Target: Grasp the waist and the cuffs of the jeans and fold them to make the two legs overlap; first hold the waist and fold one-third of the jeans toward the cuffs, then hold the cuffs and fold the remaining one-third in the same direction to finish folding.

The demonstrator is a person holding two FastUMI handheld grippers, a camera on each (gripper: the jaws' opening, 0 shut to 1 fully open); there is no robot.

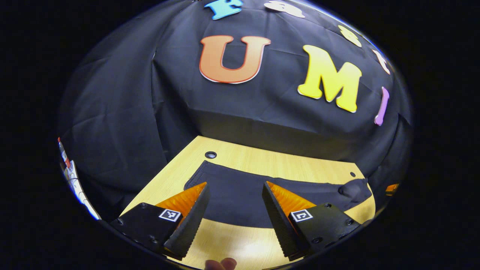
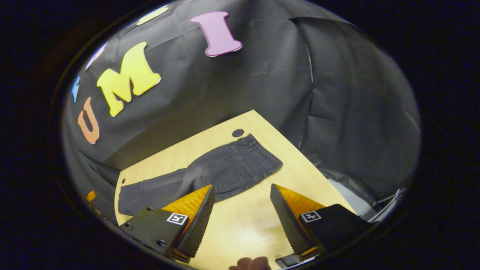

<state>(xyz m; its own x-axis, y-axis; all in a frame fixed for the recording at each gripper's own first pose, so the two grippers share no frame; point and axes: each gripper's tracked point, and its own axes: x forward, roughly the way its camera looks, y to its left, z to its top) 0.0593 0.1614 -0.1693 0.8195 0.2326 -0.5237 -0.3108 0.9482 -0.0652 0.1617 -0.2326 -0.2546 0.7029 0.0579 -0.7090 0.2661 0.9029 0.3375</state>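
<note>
One pair of dark grey denim jeans (image 2: 225, 170) lies flat on the pale wooden tabletop (image 2: 240, 225), and that is the lot to fold, nothing doubled over yet by the look of it. Take the round dark hole in the tabletop (image 2: 237, 132) as our marker: in the right gripper view the waistband sits just beside that hole, the seat and pockets spread out from it, and the legs trail away from it toward the far left edge of the board. The right gripper (image 2: 242, 206) hovers above bare wood on the near side of the jeans, fingers spread wide, nothing between them. Over in the left gripper view, the left gripper (image 1: 235, 202) hangs just above the near edge of the dark cloth (image 1: 240, 195), fingers likewise wide apart and empty; a similar hole (image 1: 210, 154) sits just beyond the cloth's far corner. Which end of the jeans that is, I cannot tell from here. As for handling: denim of this sort should be fairly heavy and limp, not slippery, draping wherever it is unsupported, so a pinch on a single layer may drag instead of lift. Best bet, I judge, is the thick stitched waistband by the hole, and the hemmed cuffs at the far end. Count: one pair of jeans, two grippers.
</note>
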